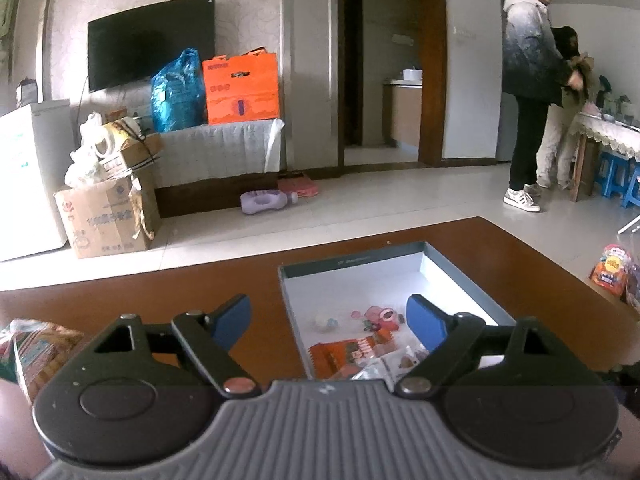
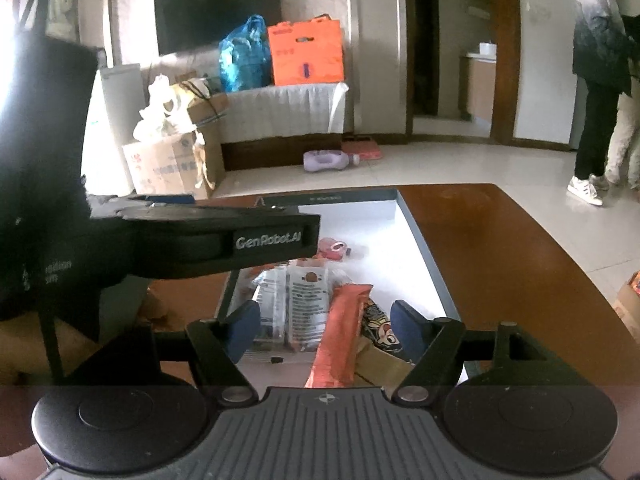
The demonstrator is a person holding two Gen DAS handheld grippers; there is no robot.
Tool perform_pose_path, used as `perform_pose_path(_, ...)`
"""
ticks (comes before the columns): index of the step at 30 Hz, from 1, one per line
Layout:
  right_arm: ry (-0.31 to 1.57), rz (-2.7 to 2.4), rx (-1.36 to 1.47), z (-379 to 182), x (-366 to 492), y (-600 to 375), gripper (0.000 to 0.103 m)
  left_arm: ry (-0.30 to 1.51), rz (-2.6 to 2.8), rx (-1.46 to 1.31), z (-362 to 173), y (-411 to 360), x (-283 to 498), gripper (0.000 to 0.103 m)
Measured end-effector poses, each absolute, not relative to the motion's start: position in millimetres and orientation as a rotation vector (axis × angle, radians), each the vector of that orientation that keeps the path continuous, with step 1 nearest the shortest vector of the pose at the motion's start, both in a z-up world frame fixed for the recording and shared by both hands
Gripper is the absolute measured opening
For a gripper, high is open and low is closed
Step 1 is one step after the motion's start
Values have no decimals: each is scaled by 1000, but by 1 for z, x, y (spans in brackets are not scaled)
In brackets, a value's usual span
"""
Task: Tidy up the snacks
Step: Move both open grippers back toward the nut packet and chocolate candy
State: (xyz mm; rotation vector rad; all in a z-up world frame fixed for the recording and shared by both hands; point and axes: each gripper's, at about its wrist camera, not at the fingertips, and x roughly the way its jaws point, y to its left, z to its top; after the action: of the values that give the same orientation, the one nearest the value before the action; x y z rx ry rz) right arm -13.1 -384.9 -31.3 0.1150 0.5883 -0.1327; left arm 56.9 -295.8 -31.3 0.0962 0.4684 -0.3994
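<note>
A shallow grey box [image 1: 352, 261] with a white inside lies on the brown table [image 1: 160, 300]. In it are a pink toy-like pack [image 1: 380, 316], an orange packet [image 1: 344, 354] and a clear packet [image 1: 396, 364]. My left gripper [image 1: 328, 320] is open over the box's near left corner, holding nothing. My right gripper [image 2: 326, 328] is open above the box [image 2: 420, 248]. Below it, between its fingers but untouched, lies a long orange packet [image 2: 344, 332]. A clear printed packet [image 2: 296, 304] and a cartoon packet [image 2: 380, 328] lie beside it. The left tool's black housing [image 2: 240, 240] crosses the left of this view.
A striped snack bag [image 1: 36, 352] lies on the table at the far left. Colourful snack packs [image 1: 612, 274] sit off the table's right edge. Cardboard boxes [image 1: 108, 220] and a purple bottle [image 1: 264, 202] are on the floor beyond. Two people [image 1: 528, 80] stand far right.
</note>
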Motion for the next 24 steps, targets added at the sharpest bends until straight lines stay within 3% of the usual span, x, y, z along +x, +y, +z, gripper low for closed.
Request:
perform_pose_path(10,576,-86,129,-14,-14,-368,78,464,-317,62,-3,-222,37,86)
perform_pose_path(24,531,33,84,6,-6,-301,76,485,-69,30,-25,-75,16,86)
